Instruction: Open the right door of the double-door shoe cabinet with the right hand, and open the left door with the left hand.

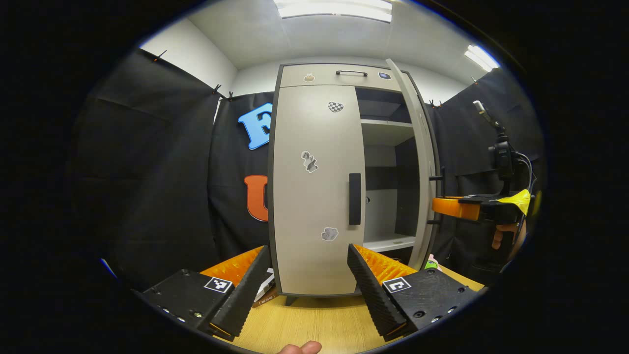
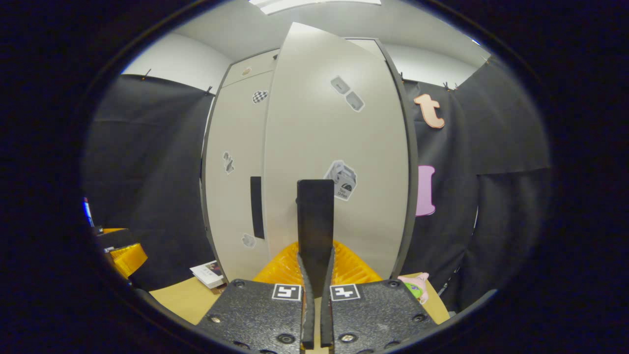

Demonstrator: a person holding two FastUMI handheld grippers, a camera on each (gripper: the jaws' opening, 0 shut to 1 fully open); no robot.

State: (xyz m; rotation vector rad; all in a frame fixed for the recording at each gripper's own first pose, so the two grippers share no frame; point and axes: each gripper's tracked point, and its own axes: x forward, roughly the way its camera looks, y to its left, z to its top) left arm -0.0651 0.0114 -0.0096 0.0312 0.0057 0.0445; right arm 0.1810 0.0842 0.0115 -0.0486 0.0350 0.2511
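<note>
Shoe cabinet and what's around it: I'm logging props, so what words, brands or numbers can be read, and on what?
No text reads clearly.
Left door stickers: pictures, no legible words.
Right door sticker: print too small to read.
Booklet: print blurred.
Square markers on the left tongs: code patterns, no words.

Recording booth: black cloth walls (image 1: 147,162)

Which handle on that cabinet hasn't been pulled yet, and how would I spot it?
Find the tall grey shoe cabinet. Its left door is closed, with a black vertical handle on its inner edge. The right door stands ajar, and the right gripper clamps its handle.
</note>
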